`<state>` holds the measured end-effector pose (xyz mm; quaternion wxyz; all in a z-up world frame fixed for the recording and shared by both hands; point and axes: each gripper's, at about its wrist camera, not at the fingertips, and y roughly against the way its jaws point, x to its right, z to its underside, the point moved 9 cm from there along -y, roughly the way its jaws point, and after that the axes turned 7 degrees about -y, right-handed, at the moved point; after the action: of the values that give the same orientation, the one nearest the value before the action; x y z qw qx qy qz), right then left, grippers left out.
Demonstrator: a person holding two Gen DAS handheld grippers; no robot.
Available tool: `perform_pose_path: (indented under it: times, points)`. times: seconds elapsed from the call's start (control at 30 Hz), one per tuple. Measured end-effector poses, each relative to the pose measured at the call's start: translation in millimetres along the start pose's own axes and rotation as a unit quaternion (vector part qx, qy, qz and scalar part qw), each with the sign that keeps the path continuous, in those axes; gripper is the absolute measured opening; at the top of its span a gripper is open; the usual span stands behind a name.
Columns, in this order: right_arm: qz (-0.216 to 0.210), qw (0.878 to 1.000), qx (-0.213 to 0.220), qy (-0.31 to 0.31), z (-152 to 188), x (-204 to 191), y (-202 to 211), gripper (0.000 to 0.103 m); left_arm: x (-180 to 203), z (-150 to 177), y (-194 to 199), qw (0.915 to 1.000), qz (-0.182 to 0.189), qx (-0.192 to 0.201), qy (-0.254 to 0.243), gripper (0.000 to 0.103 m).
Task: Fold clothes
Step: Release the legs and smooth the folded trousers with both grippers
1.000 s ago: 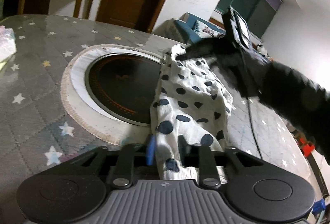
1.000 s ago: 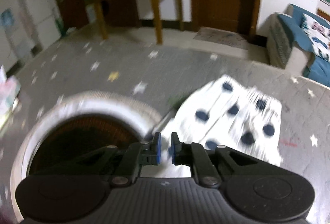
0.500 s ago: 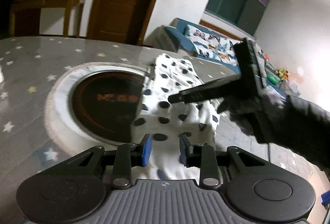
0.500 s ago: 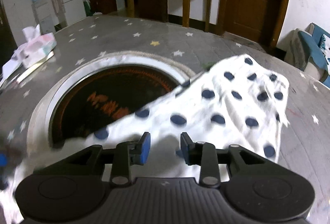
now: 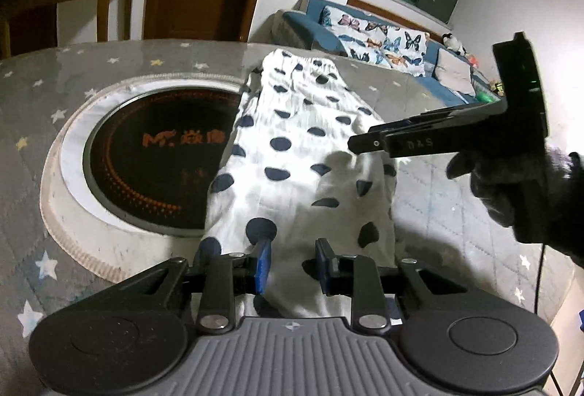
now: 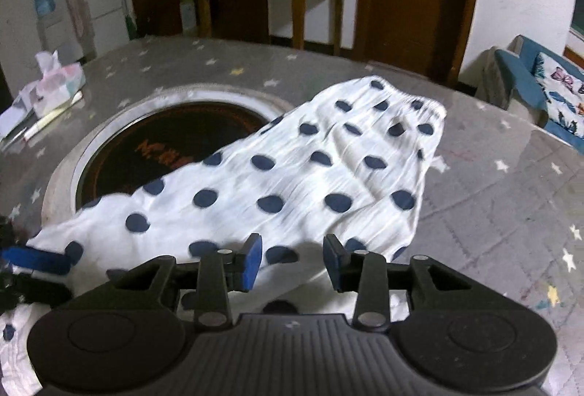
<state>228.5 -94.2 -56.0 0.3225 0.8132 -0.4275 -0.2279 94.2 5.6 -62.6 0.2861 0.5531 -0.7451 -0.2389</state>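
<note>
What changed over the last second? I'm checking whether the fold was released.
Both grippers let go: the left gripper and right gripper, shut on the polka-dot garment before, are now open. The garment stays across the round hotplate edge on the table.

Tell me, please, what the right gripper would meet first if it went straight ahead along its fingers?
Most likely the polka-dot garment: the open right gripper points across it, low over the cloth on the star-patterned table cover. How high it sits above the cloth is unclear.

The polka-dot garment (image 5: 303, 158) runs under the left gripper (image 5: 292, 264), its near end hidden; in the right wrist view its lower left corner is cut off.
</note>
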Motion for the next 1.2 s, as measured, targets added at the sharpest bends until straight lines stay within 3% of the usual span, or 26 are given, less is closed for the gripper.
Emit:
perform_pose_path:
  times: [0.17,0.33,0.5,0.83,0.9,1.2]
  points:
    - [0.015,0.999,-0.007,-0.031,8.5,22.6,-9.7,0.037,0.8,1.2,-1.5,1.0000,-0.003,-0.003,-0.006,0.028]
    - [0.011,0.999,0.005,-0.030,10.1,17.6,6.5,0.037,3.0,-0.7,0.5,0.9998,-0.009,-0.002,-0.016,0.029]
    - [-0.022,1.000,0.017,0.001,16.2,-13.5,32.1,0.039,1.1,-9.7,17.5,0.9987,-0.034,0.022,-0.030,0.033]
    - [-0.097,0.989,0.013,0.115,68.5,-100.3,81.1,0.046,-14.0,21.5,40.2,0.9978,-0.064,0.004,-0.017,0.044]
    - [-0.105,0.984,0.013,0.141,79.1,-115.1,90.4,0.054,-15.2,23.9,42.8,0.9976,-0.067,0.003,-0.015,0.045]
    - [-0.103,0.969,0.023,0.222,110.0,-153.2,102.0,0.060,-9.5,28.9,45.4,0.9967,-0.077,-0.006,-0.025,0.049]
